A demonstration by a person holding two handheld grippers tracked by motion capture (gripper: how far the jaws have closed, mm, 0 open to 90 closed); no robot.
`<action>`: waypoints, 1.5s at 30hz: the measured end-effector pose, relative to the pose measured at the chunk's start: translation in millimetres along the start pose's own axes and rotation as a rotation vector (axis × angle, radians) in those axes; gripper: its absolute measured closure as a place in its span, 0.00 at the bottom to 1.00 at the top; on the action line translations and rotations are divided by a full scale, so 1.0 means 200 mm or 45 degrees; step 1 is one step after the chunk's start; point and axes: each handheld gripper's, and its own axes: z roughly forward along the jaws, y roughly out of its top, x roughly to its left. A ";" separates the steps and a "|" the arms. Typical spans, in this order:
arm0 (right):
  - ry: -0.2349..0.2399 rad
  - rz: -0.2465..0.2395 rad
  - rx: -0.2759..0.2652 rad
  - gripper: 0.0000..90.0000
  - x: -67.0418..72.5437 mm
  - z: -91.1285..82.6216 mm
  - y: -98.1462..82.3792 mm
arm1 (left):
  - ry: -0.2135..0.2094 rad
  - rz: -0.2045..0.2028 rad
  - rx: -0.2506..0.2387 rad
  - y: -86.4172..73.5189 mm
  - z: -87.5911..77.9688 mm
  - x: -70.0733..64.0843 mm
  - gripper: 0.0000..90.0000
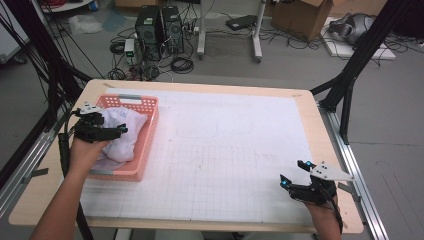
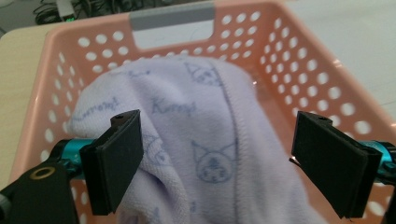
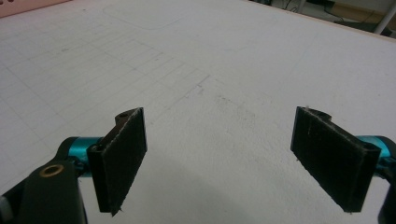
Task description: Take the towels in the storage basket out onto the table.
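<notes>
A: Left gripper view has the pale lilac cat-print towel (image 2: 205, 140) bunched in the perforated pink plastic basket (image 2: 327, 88), its seam running near to far. Left gripper (image 2: 217, 163) jaws wide apart around it.

B: Yep, basket's at the table's left. Right gripper (image 1: 296, 176), jaws spread too, hovers over the white gridded mat (image 1: 225, 150), near right.

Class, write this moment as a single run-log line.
left gripper: open, jaws either side of towel | towel: heaped in pink basket | right gripper: open over white gridded mat
</notes>
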 end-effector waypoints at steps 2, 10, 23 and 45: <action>0.002 0.002 0.000 0.19 0.00 0.00 0.00 | 0.012 0.003 0.026 0.00 0.01 0.00 0.19; -0.001 -0.008 0.004 0.19 0.00 0.00 0.00 | 0.027 -0.040 0.182 -0.04 0.12 0.03 0.17; 0.002 -0.005 0.015 0.19 0.00 0.00 -0.01 | -0.067 -0.100 0.305 -0.08 0.20 0.05 0.07; -0.011 -0.009 0.017 0.19 0.00 -0.01 -0.01 | 0.075 -0.030 0.377 -0.07 0.24 -0.01 0.32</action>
